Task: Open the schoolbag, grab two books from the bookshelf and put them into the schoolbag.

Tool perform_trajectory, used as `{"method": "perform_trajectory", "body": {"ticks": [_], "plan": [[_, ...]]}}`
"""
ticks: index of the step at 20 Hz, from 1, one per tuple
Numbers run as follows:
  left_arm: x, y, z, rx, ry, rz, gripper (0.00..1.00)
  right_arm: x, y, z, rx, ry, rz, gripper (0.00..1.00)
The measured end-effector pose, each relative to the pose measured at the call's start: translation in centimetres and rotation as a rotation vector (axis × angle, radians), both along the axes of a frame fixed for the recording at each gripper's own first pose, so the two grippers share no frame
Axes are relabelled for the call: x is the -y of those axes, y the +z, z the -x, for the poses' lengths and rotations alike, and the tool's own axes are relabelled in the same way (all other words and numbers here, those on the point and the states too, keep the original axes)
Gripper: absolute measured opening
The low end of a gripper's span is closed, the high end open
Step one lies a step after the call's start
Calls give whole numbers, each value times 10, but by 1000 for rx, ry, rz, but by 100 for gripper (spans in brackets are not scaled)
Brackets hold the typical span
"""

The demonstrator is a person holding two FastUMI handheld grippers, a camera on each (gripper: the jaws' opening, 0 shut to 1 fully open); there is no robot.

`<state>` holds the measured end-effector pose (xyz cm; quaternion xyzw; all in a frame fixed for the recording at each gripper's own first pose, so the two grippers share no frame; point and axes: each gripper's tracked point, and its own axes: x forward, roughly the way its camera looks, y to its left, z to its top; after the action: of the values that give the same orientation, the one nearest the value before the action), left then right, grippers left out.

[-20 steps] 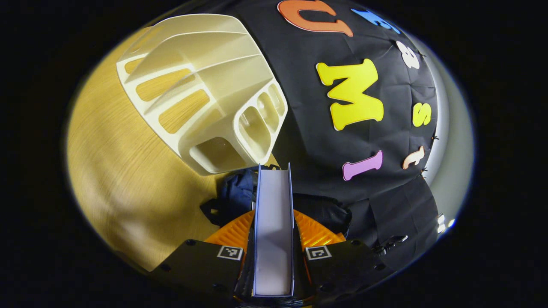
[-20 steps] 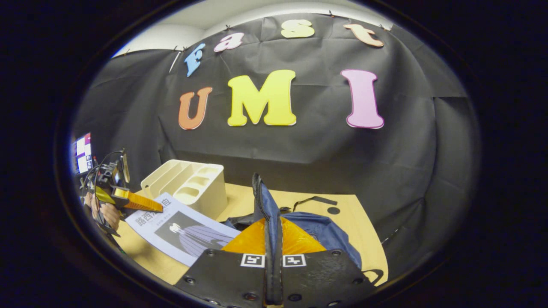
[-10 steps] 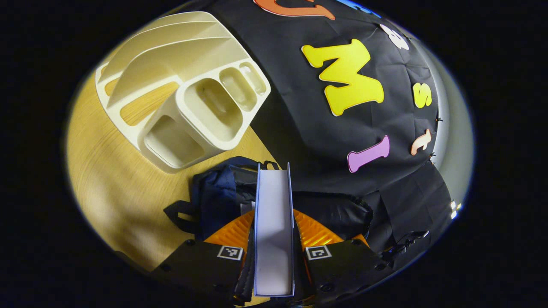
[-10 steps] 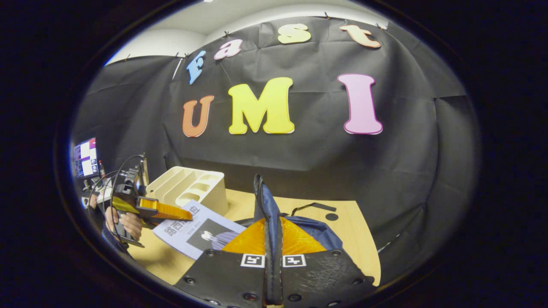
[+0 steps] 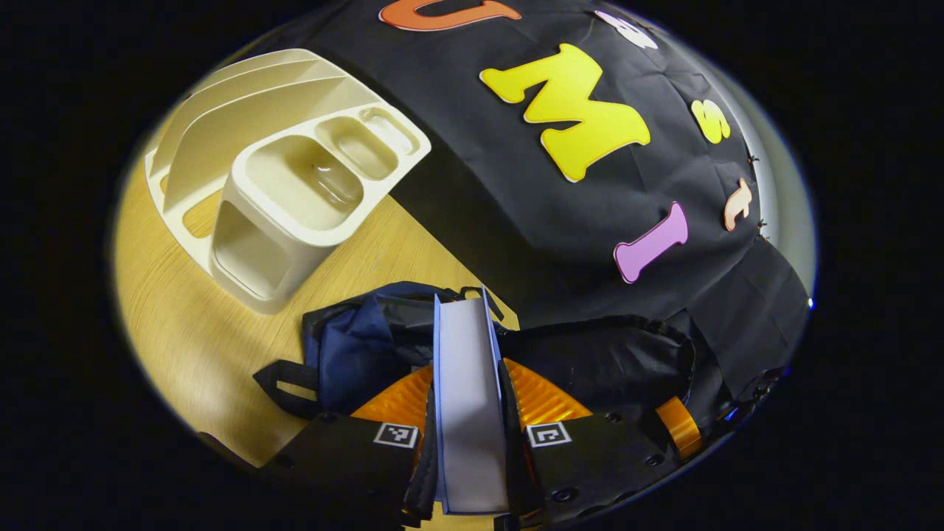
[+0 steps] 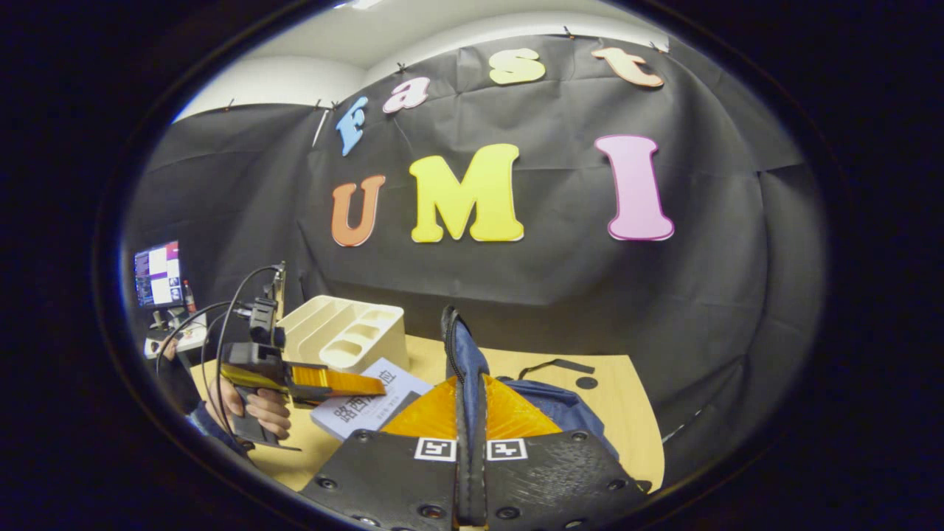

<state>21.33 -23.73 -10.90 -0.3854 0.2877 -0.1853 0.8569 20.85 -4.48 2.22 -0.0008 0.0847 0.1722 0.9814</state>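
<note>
In the left gripper view, the left claw (image 5: 467, 413) is clamped on a book (image 5: 466, 383), held edge-up between its fingers; the bag (image 5: 369, 346) lies just ahead and below on the bench (image 5: 184, 324), the shelf (image 5: 287, 177) farther ahead to the left. In the right gripper view, the right claw (image 6: 470, 420) pinches the bag's (image 6: 560, 402) zipper edge (image 6: 459, 354); the left claw (image 6: 354, 383) with the book (image 6: 369, 402) sits left of it, near the shelf (image 6: 346, 335).
</note>
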Motion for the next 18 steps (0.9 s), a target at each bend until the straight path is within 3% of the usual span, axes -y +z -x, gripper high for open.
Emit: {"method": "perform_trajectory", "body": {"ticks": [4,12,18], "plan": [[31,-7,-5,25,2,-24,39,-9,8,0,21,26,-4,0],[91,-27,-16,36,13,27,40,-14,13,-1,46,51,13,1],[98,-42,-24,63,59,25,40,-6,5,-7,44,26,11,0]]}}
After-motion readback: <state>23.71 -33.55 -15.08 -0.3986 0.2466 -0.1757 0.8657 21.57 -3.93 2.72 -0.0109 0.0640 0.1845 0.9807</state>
